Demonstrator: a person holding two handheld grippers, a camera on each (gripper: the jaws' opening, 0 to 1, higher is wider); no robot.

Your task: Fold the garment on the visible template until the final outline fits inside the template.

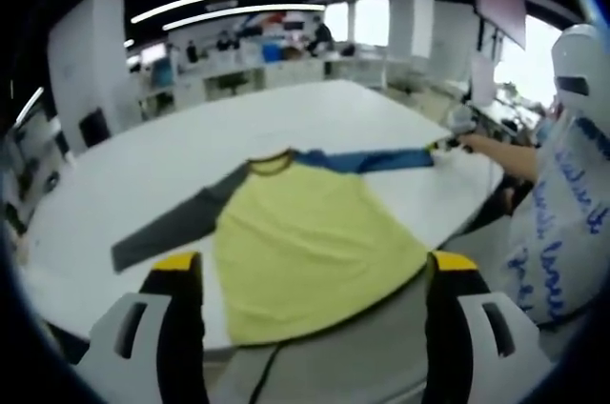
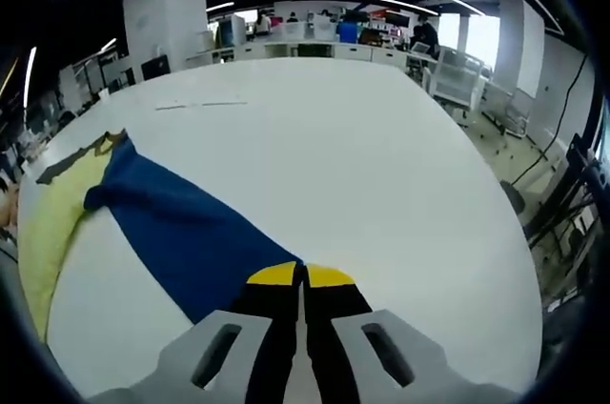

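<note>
The garment (image 1: 305,242) — a yellow-bodied shirt with a grey sleeve (image 1: 172,223) and a blue sleeve (image 1: 376,160) — lies flat and spread on the white table (image 1: 315,113), hem toward the near edge, collar away, both sleeves out sideways. No template outline that I can make out on the table in either view; there's a faint thin line far up the tabletop in the right gripper view, too small to say what it is. Left gripper (image 1: 310,275): jaws wide apart, holding nothing, hovering off the near edge with the hem between and beyond the tips. Right gripper (image 2: 301,275): jaws pressed together at the cuff end of the blue sleeve (image 2: 181,232), which runs right up to the closed tips — reads as pinched on the cuff, though the cloth between the pads is hidden. In the left gripper view the same gripper sits at the far tip of that sleeve, with the person's arm (image 1: 500,151) reaching in from the right. My read: first fold, sleeve stage, nothing folded in yet. Next move likely calls for lifting the cuff just clear of the table and carrying it across onto the yellow body without dragging the torso — left gripper is free to pin the shirt or take the grey sleeve. Risk: the body skews or bunches if the pull runs low.
</note>
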